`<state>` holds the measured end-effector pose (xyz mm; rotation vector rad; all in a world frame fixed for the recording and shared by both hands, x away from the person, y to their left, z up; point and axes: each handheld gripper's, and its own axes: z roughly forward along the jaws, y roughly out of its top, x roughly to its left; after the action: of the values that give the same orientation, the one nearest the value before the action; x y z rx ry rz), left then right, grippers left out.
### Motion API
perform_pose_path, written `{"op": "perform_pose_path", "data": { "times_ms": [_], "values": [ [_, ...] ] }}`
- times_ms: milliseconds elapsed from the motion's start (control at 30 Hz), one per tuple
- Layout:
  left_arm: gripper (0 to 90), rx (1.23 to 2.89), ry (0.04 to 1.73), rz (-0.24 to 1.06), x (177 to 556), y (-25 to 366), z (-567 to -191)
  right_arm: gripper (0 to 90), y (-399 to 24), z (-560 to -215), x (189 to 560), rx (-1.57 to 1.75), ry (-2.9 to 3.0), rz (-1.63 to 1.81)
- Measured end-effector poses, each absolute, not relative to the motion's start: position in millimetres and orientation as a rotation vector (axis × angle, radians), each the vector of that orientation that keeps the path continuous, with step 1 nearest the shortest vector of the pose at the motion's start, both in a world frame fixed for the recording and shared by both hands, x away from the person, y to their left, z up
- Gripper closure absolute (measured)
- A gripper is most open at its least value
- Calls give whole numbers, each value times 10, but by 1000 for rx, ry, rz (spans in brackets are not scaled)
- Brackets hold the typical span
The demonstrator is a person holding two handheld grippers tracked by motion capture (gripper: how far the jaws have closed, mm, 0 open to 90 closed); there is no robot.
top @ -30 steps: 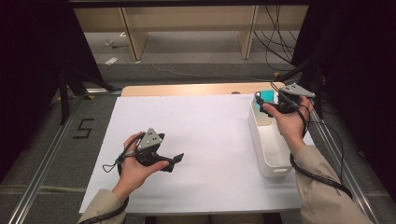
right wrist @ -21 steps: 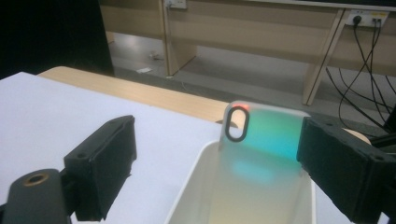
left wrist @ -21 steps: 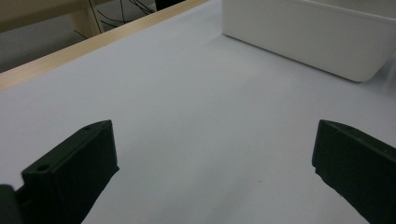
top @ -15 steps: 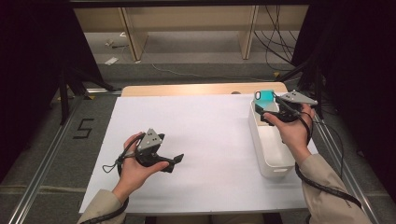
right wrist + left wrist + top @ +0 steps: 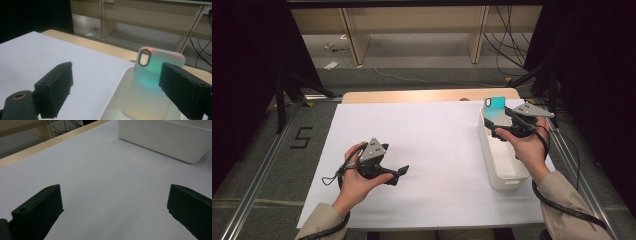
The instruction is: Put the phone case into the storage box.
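Standing on end, glossy translucent phone case (image 5: 150,85) with rounded corners, inside smooth white plastic bin (image 5: 499,155), your right gripper (image 5: 120,92) spread wide before it, left gripper (image 5: 112,217) likewise spread over matte white table (image 5: 437,145).

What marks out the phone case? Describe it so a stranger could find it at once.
Start at the white sheet on the table and go to the white bin at its right edge. The phone case stands upright at the bin's far end, just ahead of the right hand-held gripper. It is translucent with a teal-to-pale tint and an oval camera cutout, the one coloured item there.
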<state>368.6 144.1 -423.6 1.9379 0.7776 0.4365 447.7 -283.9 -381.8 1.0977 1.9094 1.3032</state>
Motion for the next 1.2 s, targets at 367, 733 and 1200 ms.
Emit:
{"op": "perform_pose_path", "data": {
  "times_ms": [367,733,1200],
  "values": [
    [0,1936,777,436,3685,1444,-4234,147,-2845,-3840,4340,1051,1963,1320],
    [0,1933,780,433,3686,1449,-4234,150,-2867,-3855,4222,1021,1986,1336],
    [0,1933,780,435,3683,1456,-4234,153,-2878,-3899,4095,1006,2014,1357]
  ]
}}
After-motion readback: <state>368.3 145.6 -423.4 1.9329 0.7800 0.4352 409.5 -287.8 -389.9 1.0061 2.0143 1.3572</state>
